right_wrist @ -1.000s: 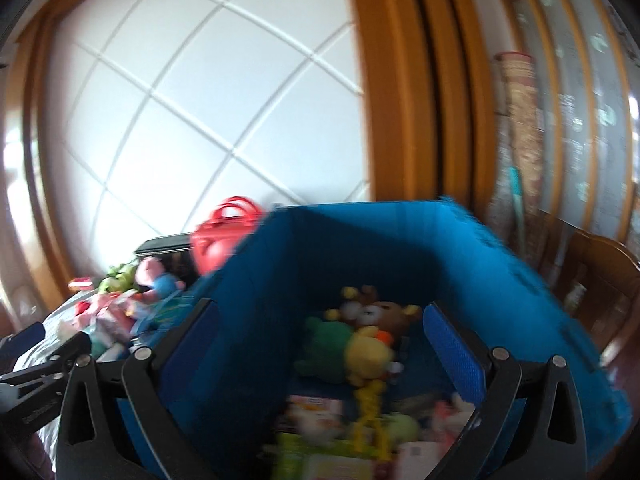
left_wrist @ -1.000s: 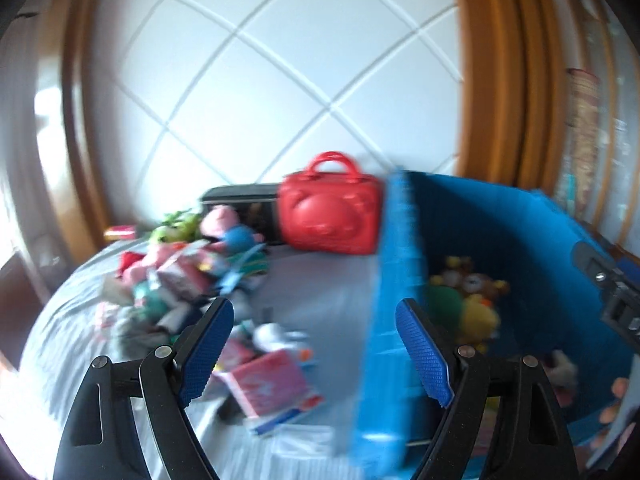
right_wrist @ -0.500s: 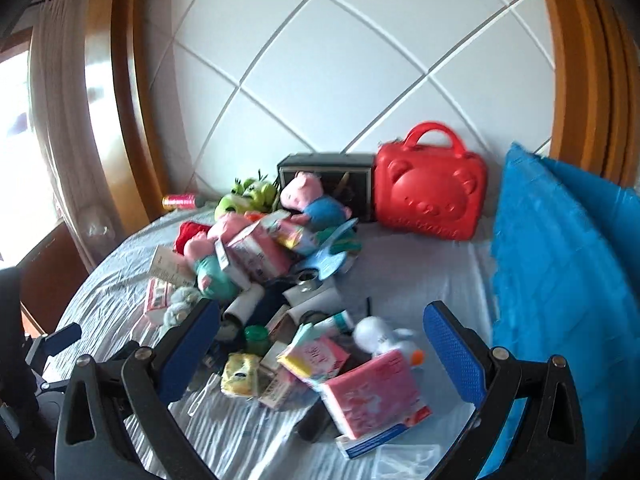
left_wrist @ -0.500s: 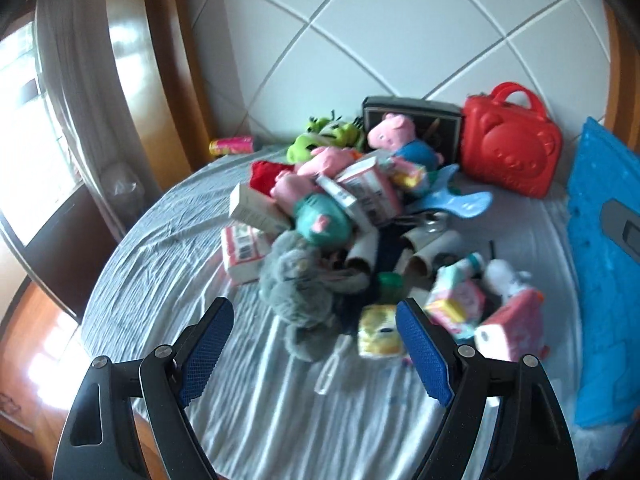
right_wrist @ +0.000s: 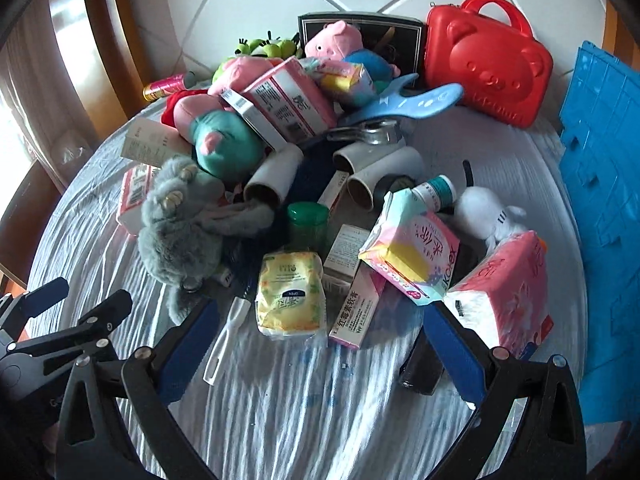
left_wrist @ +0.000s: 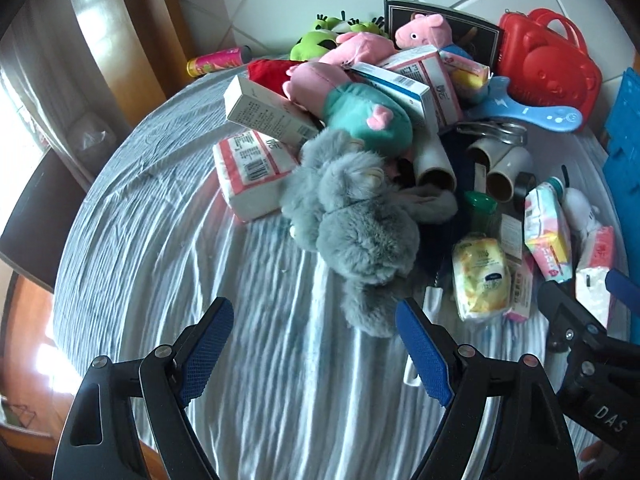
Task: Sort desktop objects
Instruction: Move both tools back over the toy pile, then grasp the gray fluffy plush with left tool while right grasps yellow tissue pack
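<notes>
A round tabletop (right_wrist: pixel 320 420) wears a wrinkly gray striped cloth. A big heap of toys and boxes sits on it. A fluffy gray toy (left_wrist: pixel 360 216) lies at the near edge, beside a yellow packet (right_wrist: pixel 290 292) and a white stick (right_wrist: pixel 224 344). A red bear case (right_wrist: pixel 486 62) stands at the back, a pink can (left_wrist: pixel 216 60) far left.

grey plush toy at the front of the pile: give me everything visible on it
The grey plush toy looks like soft, fluffy fur, lumpy and slumped on the striped cloth at the pile's near-left edge. One paw shows pale claws. A limb trails toward the open left gripper, apart from it. It leans against the white-and-red box and sits below the teal plush. Its face is hidden.
</notes>
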Demonstrator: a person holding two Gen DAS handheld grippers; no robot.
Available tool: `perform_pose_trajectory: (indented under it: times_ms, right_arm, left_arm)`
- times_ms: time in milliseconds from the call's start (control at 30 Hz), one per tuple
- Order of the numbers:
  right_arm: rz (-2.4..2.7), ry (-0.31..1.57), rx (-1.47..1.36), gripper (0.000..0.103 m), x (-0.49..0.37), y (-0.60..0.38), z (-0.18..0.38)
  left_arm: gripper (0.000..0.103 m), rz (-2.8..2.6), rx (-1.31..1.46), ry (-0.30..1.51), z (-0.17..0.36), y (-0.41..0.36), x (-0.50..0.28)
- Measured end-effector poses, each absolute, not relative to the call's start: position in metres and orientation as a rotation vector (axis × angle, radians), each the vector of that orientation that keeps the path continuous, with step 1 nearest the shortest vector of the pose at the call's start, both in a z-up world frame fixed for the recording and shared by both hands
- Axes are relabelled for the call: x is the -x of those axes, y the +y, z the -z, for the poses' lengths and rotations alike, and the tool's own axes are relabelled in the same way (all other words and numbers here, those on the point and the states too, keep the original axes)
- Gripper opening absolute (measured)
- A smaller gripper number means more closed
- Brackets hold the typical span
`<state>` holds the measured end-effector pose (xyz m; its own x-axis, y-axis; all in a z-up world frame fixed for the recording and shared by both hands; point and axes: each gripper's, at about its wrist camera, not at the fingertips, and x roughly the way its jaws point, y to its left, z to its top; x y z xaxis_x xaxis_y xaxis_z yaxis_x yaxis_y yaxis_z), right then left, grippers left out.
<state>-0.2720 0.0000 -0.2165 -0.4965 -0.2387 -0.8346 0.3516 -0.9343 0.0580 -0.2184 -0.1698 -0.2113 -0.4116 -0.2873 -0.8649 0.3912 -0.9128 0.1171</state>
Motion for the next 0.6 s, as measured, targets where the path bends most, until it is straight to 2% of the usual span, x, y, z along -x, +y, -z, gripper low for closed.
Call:
perform_pose_trajectory:
  times_ms: [267, 500, 600]
  right_arm:
    - [2.419, 0.163, -1.421, 0.103, 0.287, -0.013, 0.245]
    - [2.457, 0.101, -1.516, 0.103, 0.299, -0.019, 0.267]
    - [2.467, 0.080, -1.550, 0.103, 0.303, -0.019, 0.275]
  left_arm:
    - [0.083, 2.344, -1.421, 0.178, 0.221, -0.183, 0.248]
    - [0.084, 2.366, -1.460, 0.104, 0.236, -0.195, 0.291]
    - [0.084, 2.378, -1.515, 0.125, 0.252, -0.199, 0.305]
